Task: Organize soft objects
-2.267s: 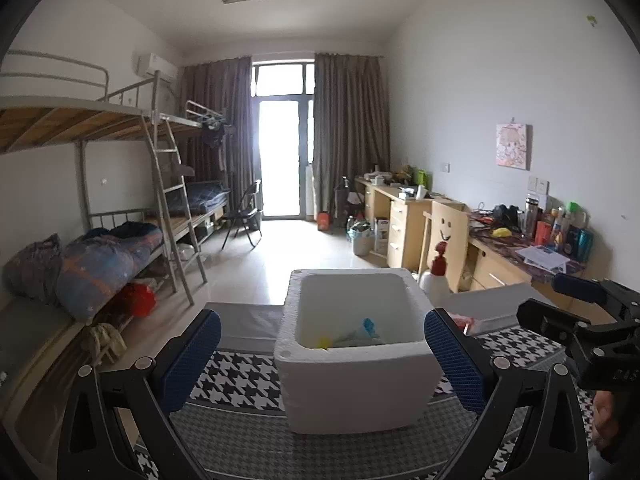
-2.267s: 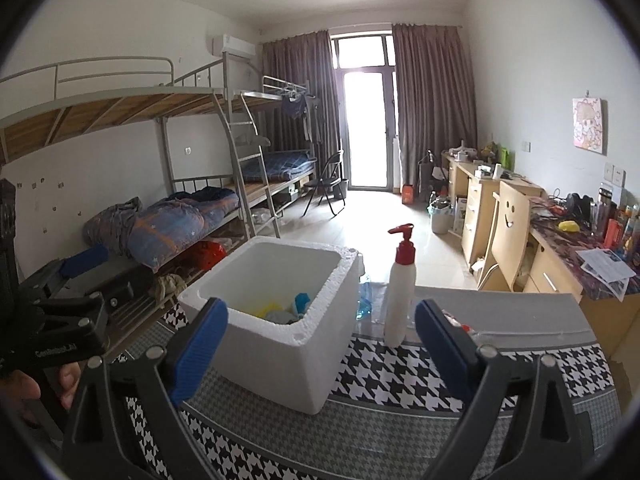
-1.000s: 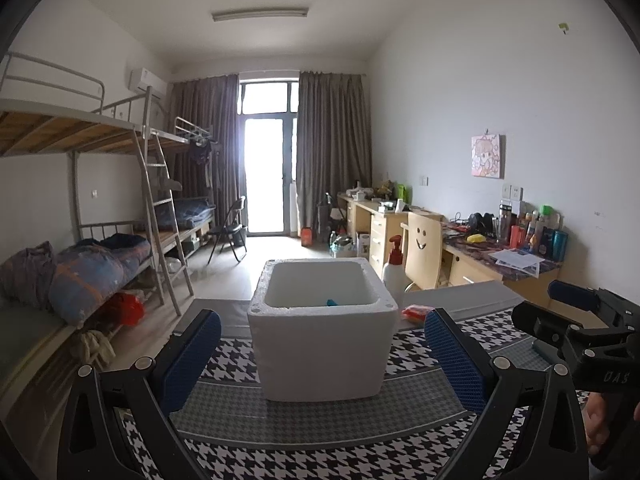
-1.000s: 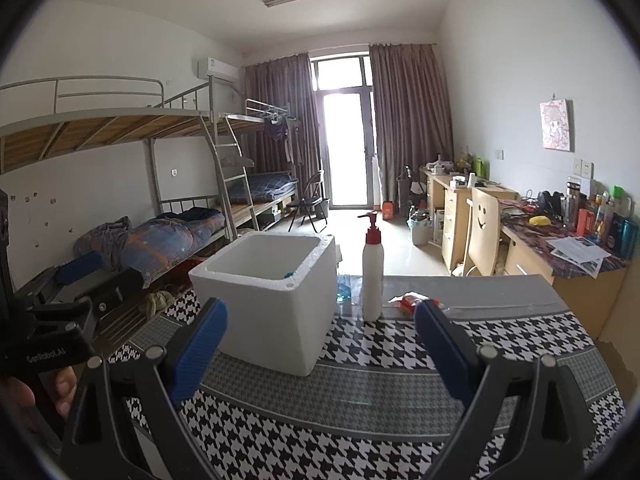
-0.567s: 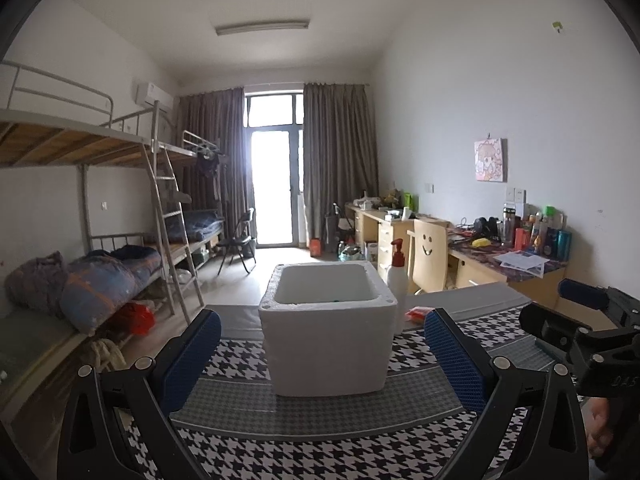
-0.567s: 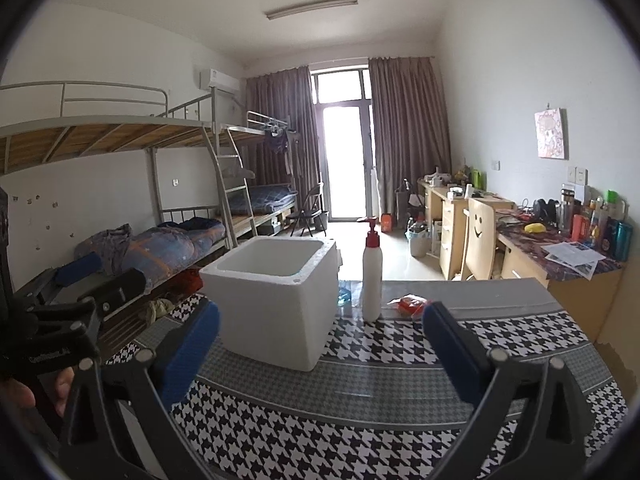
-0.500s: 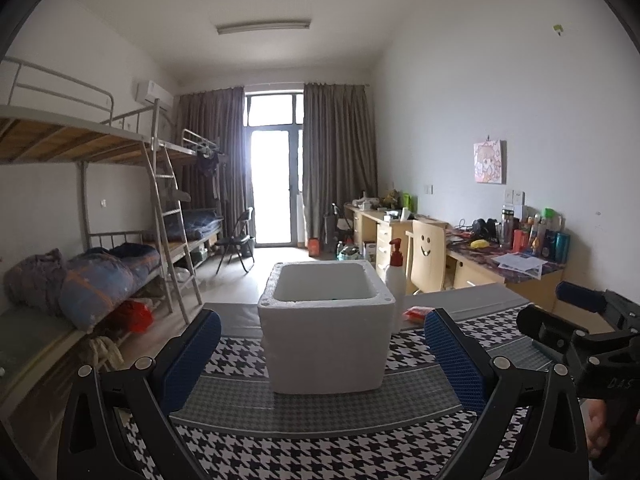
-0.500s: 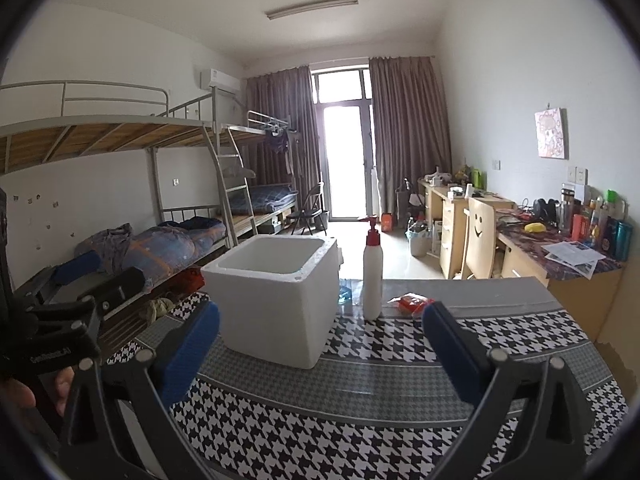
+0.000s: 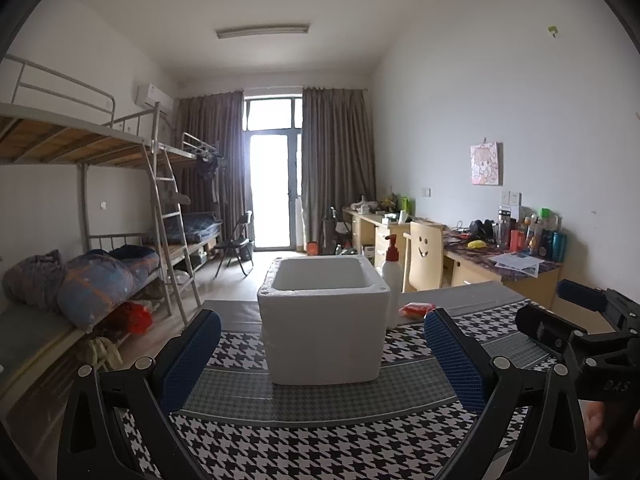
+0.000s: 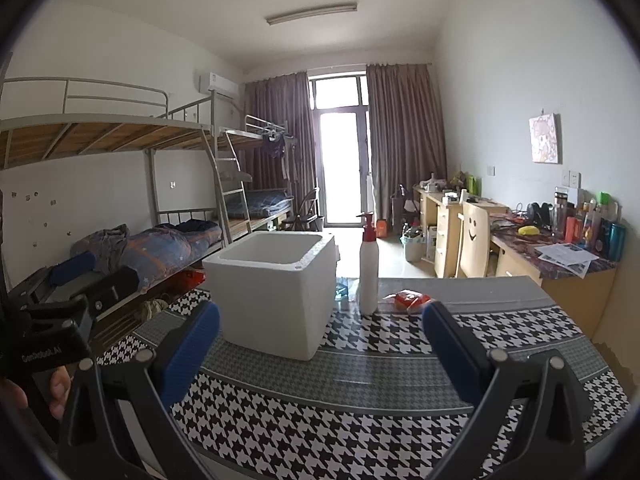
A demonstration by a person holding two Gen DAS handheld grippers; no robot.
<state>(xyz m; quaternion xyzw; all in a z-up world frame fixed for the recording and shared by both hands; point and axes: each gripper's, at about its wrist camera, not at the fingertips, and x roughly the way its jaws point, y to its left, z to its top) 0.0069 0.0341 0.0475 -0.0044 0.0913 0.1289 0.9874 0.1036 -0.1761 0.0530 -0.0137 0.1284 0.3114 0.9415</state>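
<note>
Left wrist view | my left gripper (image 9: 322,354) jaws wide, empty | right gripper (image 10: 320,344) jaws just opened wide, empty | foam box (image 9: 324,332) at 12 o'clock on desk (image 9: 320,440), pump bottle (image 10: 368,268) at 1

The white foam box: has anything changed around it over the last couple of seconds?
Both grippers have drawn back and lower: the foam box looks farther off, its inside no longer visible. The right gripper has just been opening, nothing between its jaws. The left gripper is open and empty as before. Box, pump bottle and red packet stayed put.
</note>
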